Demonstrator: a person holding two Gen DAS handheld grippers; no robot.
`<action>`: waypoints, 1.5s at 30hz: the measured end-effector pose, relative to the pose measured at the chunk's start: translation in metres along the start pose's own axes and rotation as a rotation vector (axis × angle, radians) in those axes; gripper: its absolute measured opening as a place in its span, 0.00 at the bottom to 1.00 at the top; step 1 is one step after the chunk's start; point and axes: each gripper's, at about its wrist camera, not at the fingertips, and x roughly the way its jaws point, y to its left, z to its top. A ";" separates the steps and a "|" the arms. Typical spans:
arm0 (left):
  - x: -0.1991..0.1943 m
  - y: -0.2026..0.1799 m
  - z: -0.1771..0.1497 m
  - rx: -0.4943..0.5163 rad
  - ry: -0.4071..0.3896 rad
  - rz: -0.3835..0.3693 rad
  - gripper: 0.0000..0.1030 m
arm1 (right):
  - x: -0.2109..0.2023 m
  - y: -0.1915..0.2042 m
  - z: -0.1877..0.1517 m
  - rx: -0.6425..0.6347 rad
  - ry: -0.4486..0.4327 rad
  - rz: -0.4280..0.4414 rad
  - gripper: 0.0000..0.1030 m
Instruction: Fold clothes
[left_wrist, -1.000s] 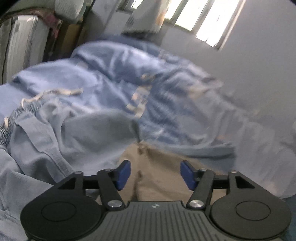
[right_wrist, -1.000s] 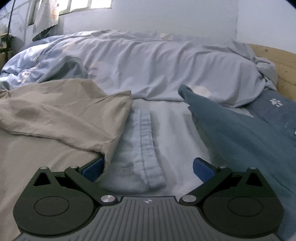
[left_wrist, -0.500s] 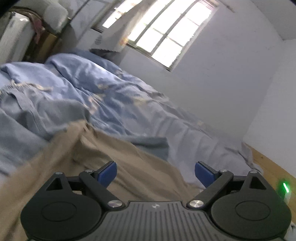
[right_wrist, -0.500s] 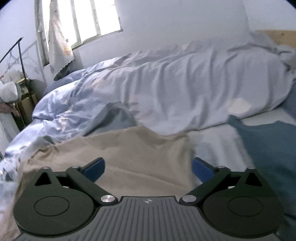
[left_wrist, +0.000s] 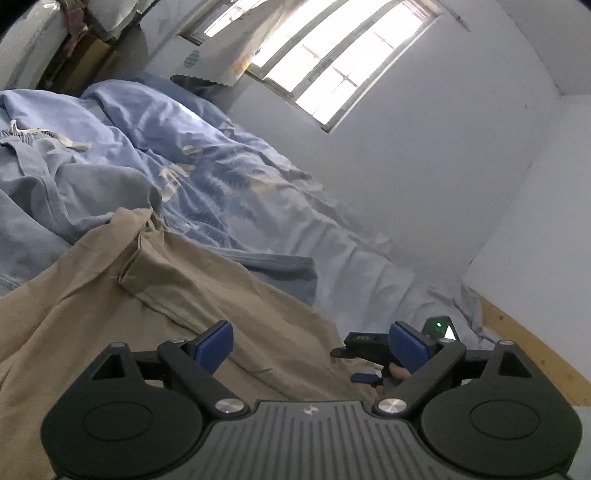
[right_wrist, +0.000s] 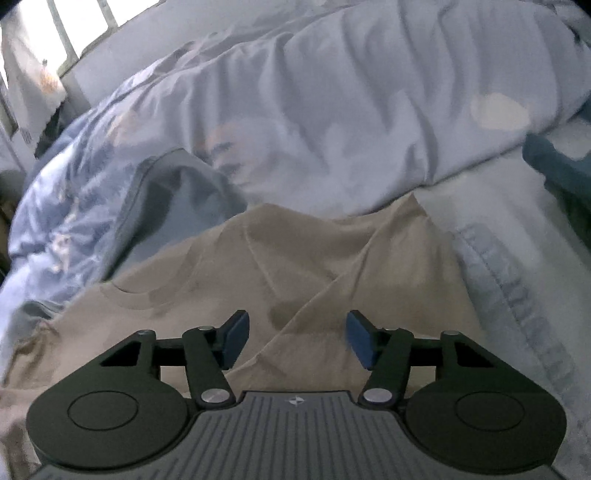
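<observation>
Hovering over the tan garment (left_wrist: 192, 295) on the bed, the left claw (left_wrist: 312, 345) gapes wide and empty; the right claw (right_wrist: 295, 338) is closing above a fold, not yet pinching.

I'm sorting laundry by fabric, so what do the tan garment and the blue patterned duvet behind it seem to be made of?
The tan garment looks like thin matte woven cloth, maybe cotton: soft creases, a stitched hem, no sheen. The blue patterned duvet looks like smooth printed cotton or a blend over padding: puffy folds with fine wrinkles. Exact fibres can't be told.
</observation>
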 end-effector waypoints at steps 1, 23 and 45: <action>0.002 0.002 -0.001 -0.015 0.008 -0.003 0.91 | 0.003 0.002 0.000 -0.013 0.003 -0.005 0.52; 0.011 0.017 -0.007 -0.087 0.048 0.017 0.91 | 0.000 0.015 0.036 -0.167 -0.124 -0.106 0.00; -0.009 0.028 0.007 -0.103 -0.061 0.110 0.91 | -0.034 0.042 -0.012 -0.289 -0.190 0.046 0.37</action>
